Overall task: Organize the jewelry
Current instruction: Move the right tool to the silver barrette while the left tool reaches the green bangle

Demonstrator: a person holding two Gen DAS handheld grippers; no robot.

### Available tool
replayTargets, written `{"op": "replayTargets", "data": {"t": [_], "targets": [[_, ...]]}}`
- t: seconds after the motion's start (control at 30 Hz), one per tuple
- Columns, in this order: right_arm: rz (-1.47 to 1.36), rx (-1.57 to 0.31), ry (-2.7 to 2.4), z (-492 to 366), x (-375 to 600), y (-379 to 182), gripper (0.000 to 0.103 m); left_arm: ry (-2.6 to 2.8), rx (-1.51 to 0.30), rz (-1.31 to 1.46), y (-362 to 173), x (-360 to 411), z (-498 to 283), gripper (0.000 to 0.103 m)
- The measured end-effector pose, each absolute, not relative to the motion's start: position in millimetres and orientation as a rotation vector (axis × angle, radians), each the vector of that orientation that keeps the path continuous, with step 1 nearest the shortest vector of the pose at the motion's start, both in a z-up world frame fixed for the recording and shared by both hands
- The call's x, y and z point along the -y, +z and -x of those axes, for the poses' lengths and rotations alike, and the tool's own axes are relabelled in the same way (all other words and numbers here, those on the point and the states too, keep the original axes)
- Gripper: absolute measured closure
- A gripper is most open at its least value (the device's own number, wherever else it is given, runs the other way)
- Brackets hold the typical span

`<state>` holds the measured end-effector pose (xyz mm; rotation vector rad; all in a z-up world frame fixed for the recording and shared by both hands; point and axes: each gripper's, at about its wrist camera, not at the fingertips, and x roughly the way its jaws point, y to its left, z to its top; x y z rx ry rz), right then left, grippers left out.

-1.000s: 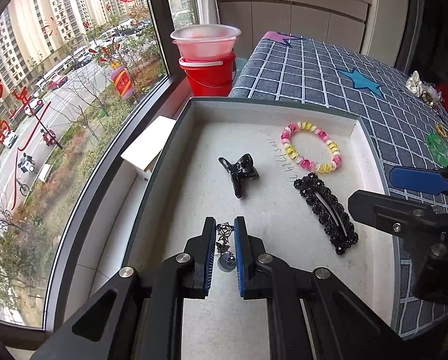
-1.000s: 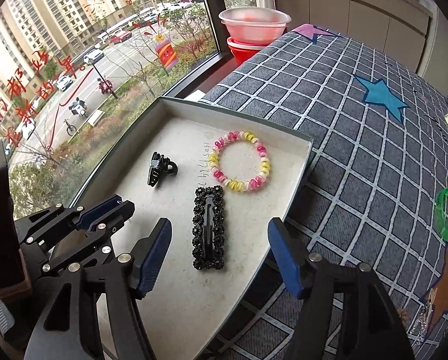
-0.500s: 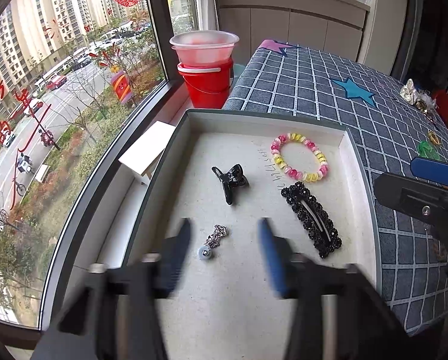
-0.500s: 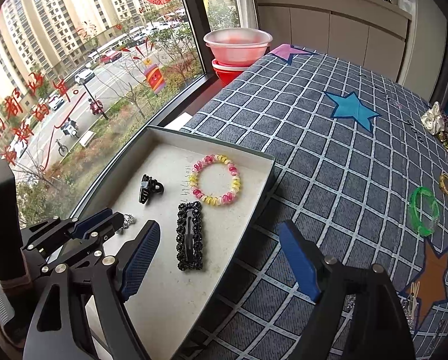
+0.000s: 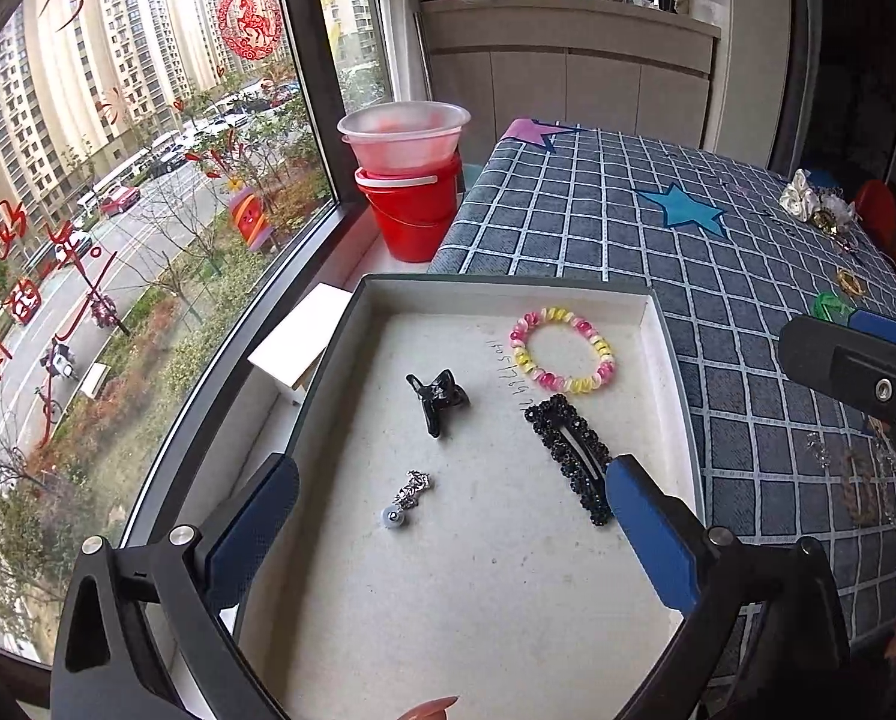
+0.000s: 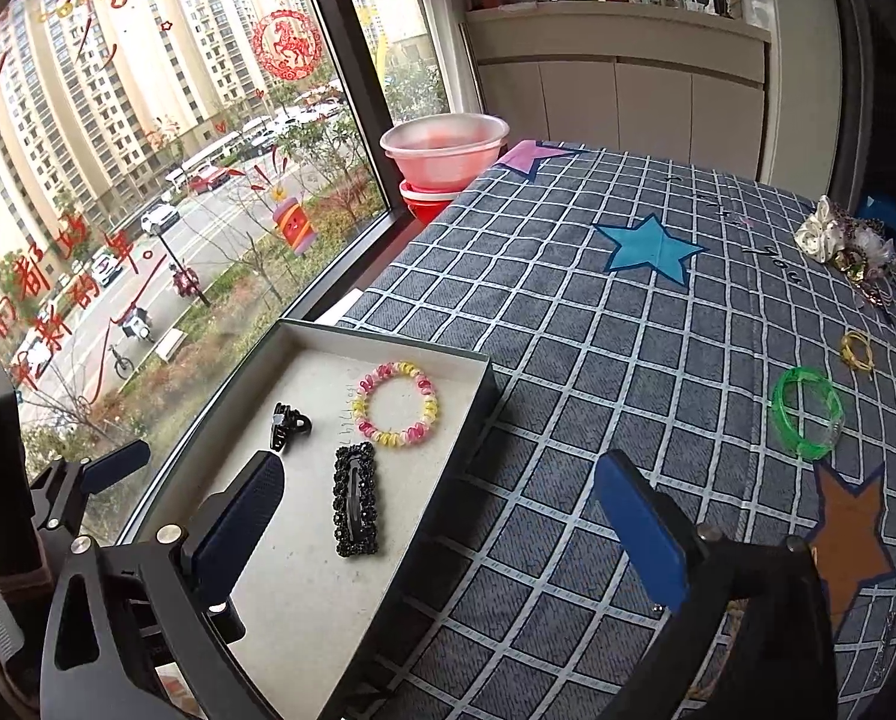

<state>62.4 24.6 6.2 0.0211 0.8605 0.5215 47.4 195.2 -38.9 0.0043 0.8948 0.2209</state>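
A shallow grey tray (image 5: 508, 291) (image 6: 387, 336) sits at the window end of the checked tablecloth. In it lie a pink-and-yellow bead bracelet (image 5: 562, 350) (image 6: 396, 405), a black claw clip (image 5: 435, 399) (image 6: 288, 426), a black beaded barrette (image 5: 571, 465) (image 6: 356, 498) and a small silver charm (image 5: 405, 498). My left gripper (image 5: 448, 480) hangs open above the charm, holding nothing. My right gripper (image 6: 438, 471) hovers over the tray's right rim. Its jaws are opening and grip nothing; the barrette lies on the tray below them.
A green bangle (image 6: 808, 414), a gold ring (image 6: 856, 351) and a heap of white flower pieces (image 6: 838, 240) lie on the cloth at the right. A red bucket topped by a bowl (image 5: 411, 180) and a white box (image 5: 303, 342) stand on the window sill.
The left gripper opened and let the silver charm drop onto the tray, then rose. The right gripper spread wider while lifting and swinging right, so more of the tablecloth shows.
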Motion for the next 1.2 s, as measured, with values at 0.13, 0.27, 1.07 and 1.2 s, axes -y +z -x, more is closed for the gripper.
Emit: {"op": "replayTargets", "data": {"t": [0.13,0.27,1.07,1.2], "targets": [[-0.025,-0.842,0.506,-56,-8,11,0.000,0.189,-0.883,-0.034,-31,-177,-47,0.000],[-0.052,-0.842,0.485,-50,16,10,0.000,0.142,-0.886,-0.062,-28,-153,-50,0.000],[-0.194,-0.985,0.088,-21,249,-26,0.000,-0.192,-0.956,-0.155,-23,12,-95,0.000],[-0.213,-1.013,0.028,-15,279,-40,0.000,-0.206,-0.982,-0.172,-34,30,-116,0.000]]}}
